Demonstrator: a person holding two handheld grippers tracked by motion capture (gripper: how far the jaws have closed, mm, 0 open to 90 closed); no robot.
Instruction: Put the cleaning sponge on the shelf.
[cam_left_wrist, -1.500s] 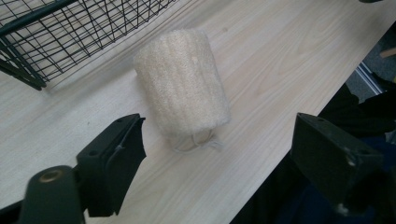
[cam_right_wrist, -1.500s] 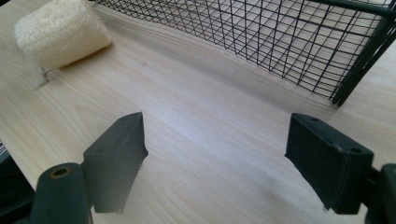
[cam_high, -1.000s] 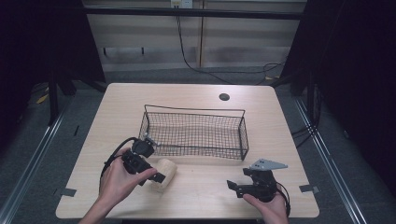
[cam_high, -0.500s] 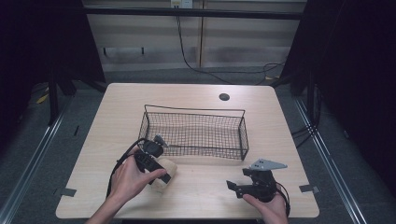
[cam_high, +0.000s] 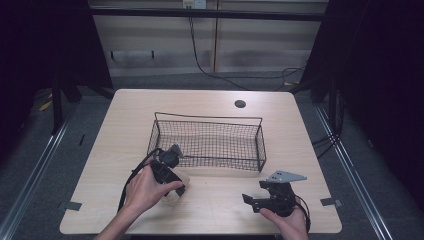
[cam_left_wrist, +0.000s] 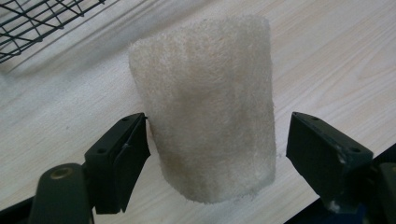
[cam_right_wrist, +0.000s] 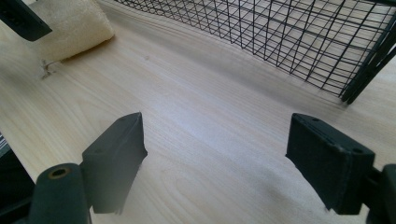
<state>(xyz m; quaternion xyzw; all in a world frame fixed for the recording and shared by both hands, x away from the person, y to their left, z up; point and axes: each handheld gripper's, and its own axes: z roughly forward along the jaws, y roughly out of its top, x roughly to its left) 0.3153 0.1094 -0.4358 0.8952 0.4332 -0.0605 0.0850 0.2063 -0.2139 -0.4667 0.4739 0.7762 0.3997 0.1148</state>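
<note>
Left gripper view shows my left gripper (cam_left_wrist: 217, 140) spread around a rolled beige towel (cam_left_wrist: 205, 107) on the worktop (cam_left_wrist: 327, 60); my right gripper (cam_right_wrist: 233, 154) is spread, empty.

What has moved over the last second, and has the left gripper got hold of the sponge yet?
The left gripper moved toward the person and rightward onto the beige sponge, which now sits between its open jaws, the left jaw at its edge; not clamped. The right gripper, the wire basket and the sponge on the table stayed put.
</note>
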